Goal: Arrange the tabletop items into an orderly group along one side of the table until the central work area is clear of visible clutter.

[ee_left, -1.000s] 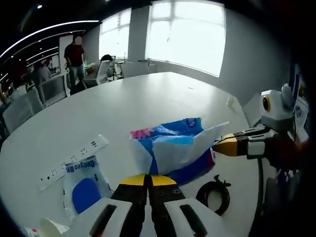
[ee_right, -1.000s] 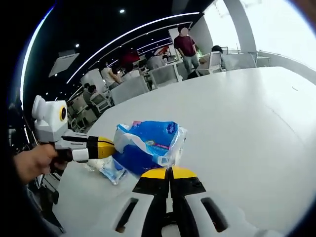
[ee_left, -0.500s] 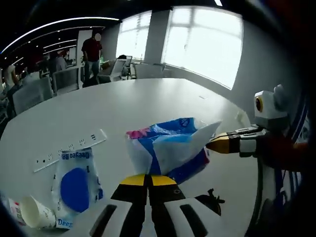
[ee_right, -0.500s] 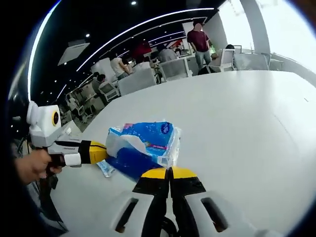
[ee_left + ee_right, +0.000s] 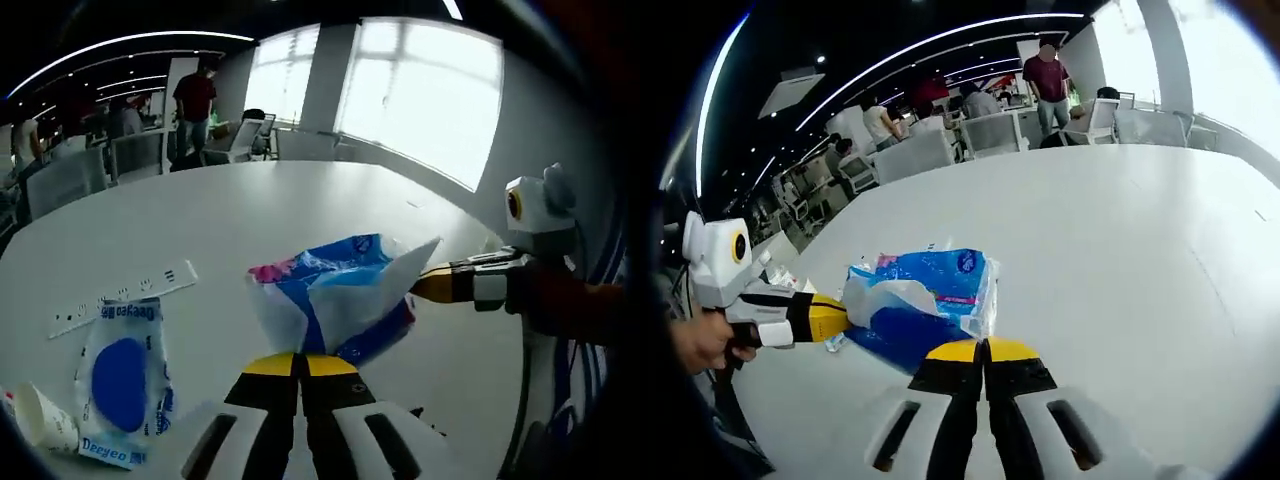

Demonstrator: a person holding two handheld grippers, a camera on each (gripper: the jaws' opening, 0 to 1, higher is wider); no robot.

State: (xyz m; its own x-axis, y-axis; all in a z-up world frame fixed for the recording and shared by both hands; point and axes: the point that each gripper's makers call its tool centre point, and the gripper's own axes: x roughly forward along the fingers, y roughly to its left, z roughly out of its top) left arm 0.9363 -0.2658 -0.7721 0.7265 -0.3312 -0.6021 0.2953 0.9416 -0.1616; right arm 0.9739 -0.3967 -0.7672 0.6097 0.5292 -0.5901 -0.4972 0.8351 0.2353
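Blue and white plastic pack [image 5: 335, 300], soft and crumpled, with a pink patch at one upper corner; held between the two claws above the white surface [image 5: 250, 220], one end pinched by each; in the right gripper view the same pack [image 5: 920, 310] sits just beyond the yellow tips; left claw [image 5: 298, 365], yellow-tipped, jaws pressed together on the near lower edge of the pack; right claw [image 5: 983, 352], yellow-tipped, jaws likewise closed, nipping the clear film edge of the pack; in the left gripper view the right claw enters from the right, its yellow tip clamped on a white flap of the pack, with a person's hand [image 5: 570, 305] behind it; in the right gripper view the left claw [image 5: 825, 318] enters from the left, its yellow tip at the pack's far end, held by a hand [image 5: 702, 342]; white power strip [image 5: 120, 300], lying flat on the surface, well apart from the pack; flat blue and white pouch [image 5: 120, 385], printed "Deeyeo", lying just beside the power strip on its near side; white paper cup [image 5: 42, 430], on its side, touching or nearly touching the pouch's lower corner; background: bright windows [image 5: 420, 95], white chairs [image 5: 985, 135], several people standing and seated [image 5: 1050, 75] beyond the far edge of the surface.
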